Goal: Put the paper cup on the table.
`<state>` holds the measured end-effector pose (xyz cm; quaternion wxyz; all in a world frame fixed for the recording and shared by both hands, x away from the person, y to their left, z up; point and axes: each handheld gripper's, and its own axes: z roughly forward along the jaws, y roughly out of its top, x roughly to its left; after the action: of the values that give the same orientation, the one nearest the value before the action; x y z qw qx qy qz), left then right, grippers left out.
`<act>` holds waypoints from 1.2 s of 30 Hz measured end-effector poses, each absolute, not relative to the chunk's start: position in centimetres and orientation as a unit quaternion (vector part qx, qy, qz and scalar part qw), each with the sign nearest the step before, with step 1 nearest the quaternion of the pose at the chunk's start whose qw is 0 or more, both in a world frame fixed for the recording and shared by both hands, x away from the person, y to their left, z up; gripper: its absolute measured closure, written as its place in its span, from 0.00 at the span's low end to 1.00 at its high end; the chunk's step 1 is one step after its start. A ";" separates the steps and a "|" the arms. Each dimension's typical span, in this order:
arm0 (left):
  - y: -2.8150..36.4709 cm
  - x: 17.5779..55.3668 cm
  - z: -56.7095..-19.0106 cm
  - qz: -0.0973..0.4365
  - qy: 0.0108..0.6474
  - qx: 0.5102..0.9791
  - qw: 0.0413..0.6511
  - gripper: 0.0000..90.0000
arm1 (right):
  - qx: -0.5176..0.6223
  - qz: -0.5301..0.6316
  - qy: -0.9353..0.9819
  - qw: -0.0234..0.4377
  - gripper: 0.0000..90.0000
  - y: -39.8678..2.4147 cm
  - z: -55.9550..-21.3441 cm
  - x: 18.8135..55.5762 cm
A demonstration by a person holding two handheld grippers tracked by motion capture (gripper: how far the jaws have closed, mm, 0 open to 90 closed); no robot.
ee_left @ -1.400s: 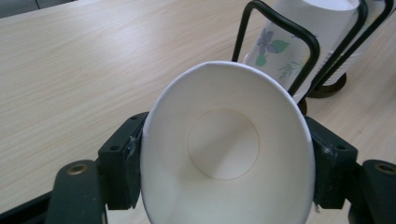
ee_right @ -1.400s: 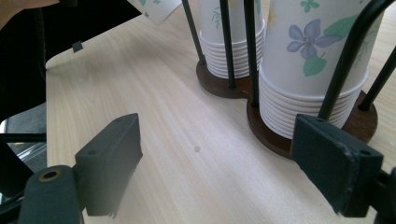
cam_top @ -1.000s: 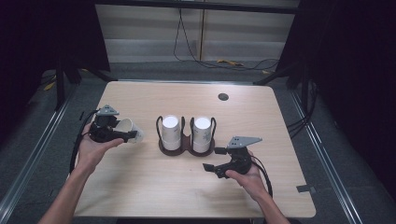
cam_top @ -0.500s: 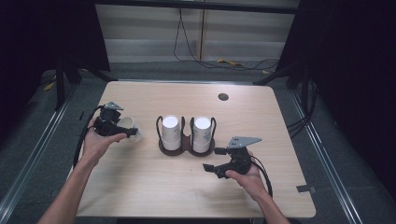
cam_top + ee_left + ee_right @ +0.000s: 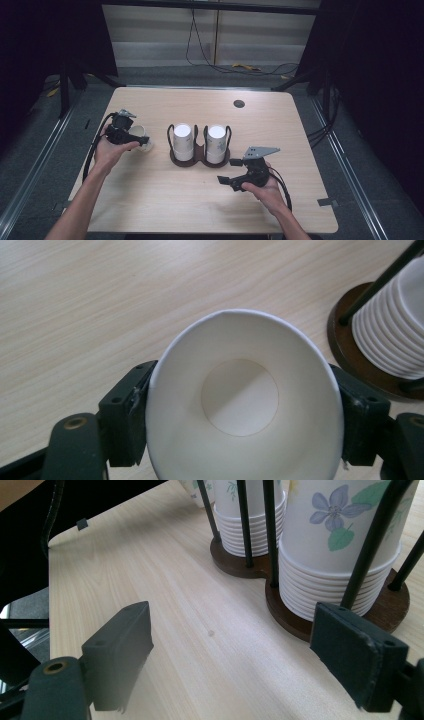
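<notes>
Pinched across its rim by the left gripper's [image 5: 145,141] 2 jaws at frame left: 1 light, easily crushed white paper cup [image 5: 244,400]; right gripper [image 5: 224,181] gaping empty.

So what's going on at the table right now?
A person is working with two handheld grippers. The left gripper is clamped on a single white paper cup, squeezing its rim oval, off to the left of the cup holder. The holder carries two stacks of upside-down cups. The right gripper sits open and empty in front of the holder.
</notes>
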<state>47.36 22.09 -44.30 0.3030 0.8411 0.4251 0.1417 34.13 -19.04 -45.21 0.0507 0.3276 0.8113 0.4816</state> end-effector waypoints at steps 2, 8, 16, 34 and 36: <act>21.5 47.2 -44.4 0.146 0.422 0.844 0.297 0.26 | 0.328 0.482 0.811 0.051 0.19 -19.1 -45.2 34.1; 20.8 47.6 -44.7 0.144 0.415 0.847 0.299 0.25 | 0.327 0.480 0.812 0.051 0.19 -18.9 -45.2 34.1; 20.2 47.6 -45.0 0.139 0.408 0.851 0.301 0.23 | 0.329 0.480 0.812 0.051 0.19 -19.0 -45.3 34.1; 21.0 47.3 -46.0 0.107 0.418 0.844 0.319 0.18 | 0.330 0.482 0.810 0.051 0.19 -19.1 -45.2 34.0; 21.2 47.3 -46.1 0.105 0.420 0.841 0.323 0.18 | 0.329 0.481 0.811 0.051 0.19 -19.1 -45.2 34.0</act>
<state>47.26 21.16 -46.14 0.3232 0.8415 0.4200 0.1049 33.96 -19.10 -45.19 0.0510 0.3288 0.8109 0.4814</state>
